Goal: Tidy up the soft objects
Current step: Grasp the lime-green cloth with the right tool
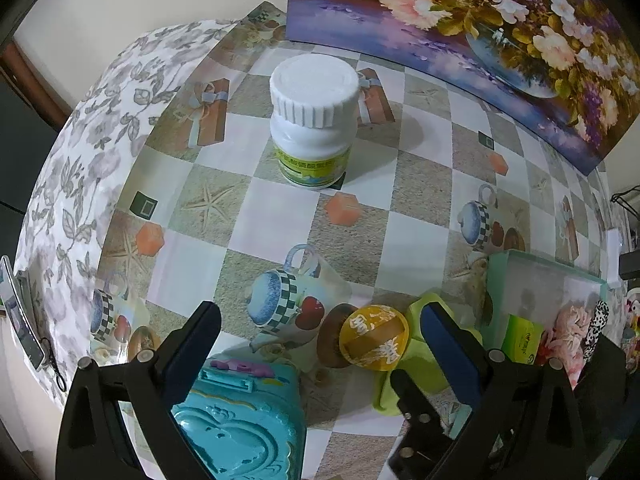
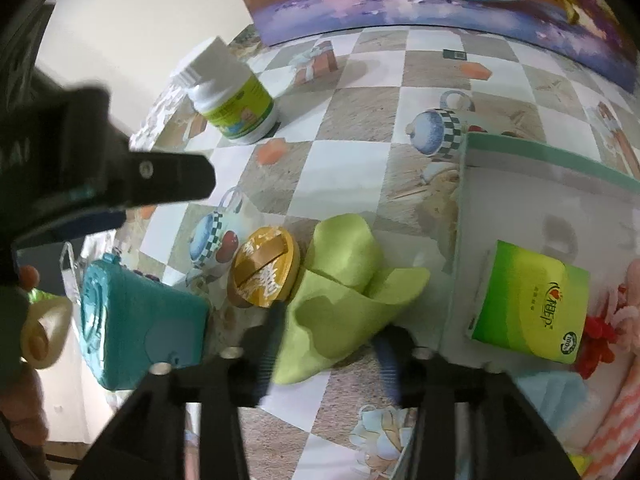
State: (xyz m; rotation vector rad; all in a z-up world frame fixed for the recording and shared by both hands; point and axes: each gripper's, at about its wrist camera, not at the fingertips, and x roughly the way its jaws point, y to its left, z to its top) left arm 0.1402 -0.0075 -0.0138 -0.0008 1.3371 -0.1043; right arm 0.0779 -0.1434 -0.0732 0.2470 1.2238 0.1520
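My right claw [image 2: 328, 344] hangs over the lime-green cloth [image 2: 344, 300] that lies crumpled on the bench [image 2: 360, 152]; its fingers stand apart on either side of the cloth's near edge, and I cannot tell whether either pad touches the fabric, so I call it open rather than gripping; my left claw [image 1: 320, 344] is spread wide and empty above the turquoise toy case [image 1: 240, 420], with nothing between its fingers but the case's top corner below.

As for progress, I judge the job partly done; the mint-green bin [image 2: 560, 164] to my right already holds a green tissue pack [image 2: 528, 308], something pink and fluffy [image 2: 628, 308] with a red bit beside it, and a striped pink fabric lower down; the cloth sits just beside the bin's left wall, not yet inside it, and that seems to be the soft thing left.

The hard things look like bystanders: the white pill bottle [image 1: 312, 120] stands well apart near the flower painting [image 1: 460, 32]; the yellow round lid [image 2: 262, 272] touches the cloth's left edge; the toy case is near it; I would leave those where they are.
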